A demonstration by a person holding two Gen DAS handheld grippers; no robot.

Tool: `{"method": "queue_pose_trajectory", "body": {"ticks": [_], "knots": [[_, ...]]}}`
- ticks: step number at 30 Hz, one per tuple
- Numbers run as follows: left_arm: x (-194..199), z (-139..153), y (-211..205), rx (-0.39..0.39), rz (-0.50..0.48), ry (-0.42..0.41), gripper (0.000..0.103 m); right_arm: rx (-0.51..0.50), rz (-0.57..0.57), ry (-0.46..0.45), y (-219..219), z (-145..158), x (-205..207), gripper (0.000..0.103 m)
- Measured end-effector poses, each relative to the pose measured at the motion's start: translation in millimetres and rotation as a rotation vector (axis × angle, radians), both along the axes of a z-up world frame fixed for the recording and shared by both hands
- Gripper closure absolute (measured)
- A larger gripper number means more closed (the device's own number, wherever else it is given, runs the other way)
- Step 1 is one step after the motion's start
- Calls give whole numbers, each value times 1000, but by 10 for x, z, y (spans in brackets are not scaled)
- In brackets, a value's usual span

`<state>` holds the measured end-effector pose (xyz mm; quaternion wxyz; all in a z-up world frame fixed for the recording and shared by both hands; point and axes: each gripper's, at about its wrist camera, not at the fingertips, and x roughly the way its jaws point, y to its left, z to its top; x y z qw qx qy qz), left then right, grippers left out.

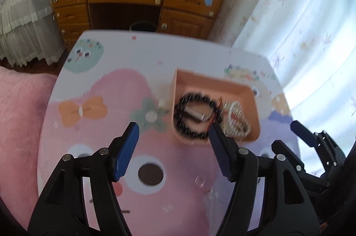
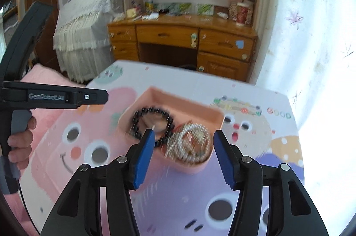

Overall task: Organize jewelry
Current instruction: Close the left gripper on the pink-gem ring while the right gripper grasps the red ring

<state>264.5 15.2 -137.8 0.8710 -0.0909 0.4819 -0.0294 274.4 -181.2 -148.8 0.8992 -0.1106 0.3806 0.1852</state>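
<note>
Pink plastic is the material of the small tray point(image 1: 222, 85) that sits in the middle right of the left wrist view, on a folding table point(image 1: 124, 53) with a cartoon print. Inside the tray lie a black bead bracelet point(image 1: 184, 122), a small silver cylinder point(image 1: 194, 113) inside the ring of beads, and just beside them, toward the right wall, a bundle of silvery chain jewelry point(image 1: 237, 119) with some red parts. From this I judge that the task is mostly done, because every piece of jewelry I can recognise is already in the tray. On the table to the left of the tray stand two small white objects point(image 1: 161, 103), and low in the frame there is something small and transparent point(image 1: 199, 182); perhaps these are pieces still to collect, but I cannot tell what they are. The left gripper point(image 1: 173, 136) has its fingers wide apart and holds nothing, above the near edge of the tray. The right gripper point(image 2: 183, 142) is also spread wide and empty, with the chain bundle between its fingertips in the picture; whether it is above the tray or touches it, I cannot say. Both views are blurred, so single beads and links are not clear. The near corner of the tray is covered by one blue finger point(image 1: 219, 142) in the left view, and the table's near edge is cut off in both.
</note>
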Motion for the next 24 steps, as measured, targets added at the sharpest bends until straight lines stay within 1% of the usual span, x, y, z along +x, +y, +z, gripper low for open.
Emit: {"method": "queue_pose_trajectory", "body": {"ticks": [2, 5, 8, 10, 13, 16, 20, 24], "knots": [[-88, -167, 1, 14, -11, 50, 41, -6, 46, 33, 49, -128, -135, 47], [-229, -424, -18, 14, -37, 133, 41, -57, 142, 84, 174, -375, -393, 47], [-356, -614, -62, 0, -66, 186, 41, -103, 229, 110, 300, -572, -638, 47], [-435, -723, -101, -17, -90, 208, 41, -127, 265, 121, 379, -687, -758, 47], [-527, -834, -192, -28, -129, 217, 41, -150, 298, 141, 495, -866, -945, 47], [-542, -894, -335, -22, -171, 215, 40, -164, 317, 130, 598, -1027, -1128, 47], [-517, -945, -489, -18, -194, 203, 40, -155, 300, 101, 662, -1166, -1230, 47], [-483, -979, -585, -9, -204, 190, 40, -146, 262, 85, 648, -1286, -1204, 47]]}}
